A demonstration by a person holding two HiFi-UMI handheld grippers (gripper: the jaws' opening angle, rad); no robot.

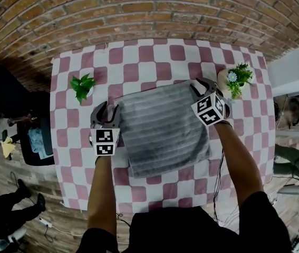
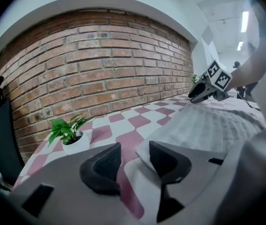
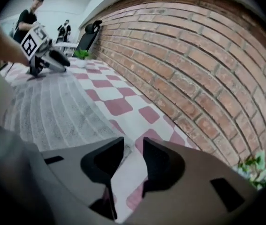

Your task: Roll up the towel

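Observation:
A grey striped towel point(image 1: 162, 128) lies flat on the pink-and-white checked tablecloth point(image 1: 160, 57). My left gripper point(image 1: 106, 107) is at the towel's far left corner. In the left gripper view it point(image 2: 135, 153) stands open, the towel point(image 2: 212, 125) corner lying just by the right finger with cloth showing in the gap. My right gripper point(image 1: 204, 84) is at the far right corner. In the right gripper view it point(image 3: 133, 146) is open by a narrow gap, the towel point(image 3: 43, 111) edge at its left finger. Nothing is gripped.
A small green plant in a white pot point(image 1: 83, 88) stands left of the towel, and a flowering plant pot point(image 1: 233, 80) close to the right gripper. A brick wall point(image 1: 138, 9) runs behind the table. A black chair point(image 1: 36, 141) sits off the left edge. People stand far back point(image 3: 27, 15).

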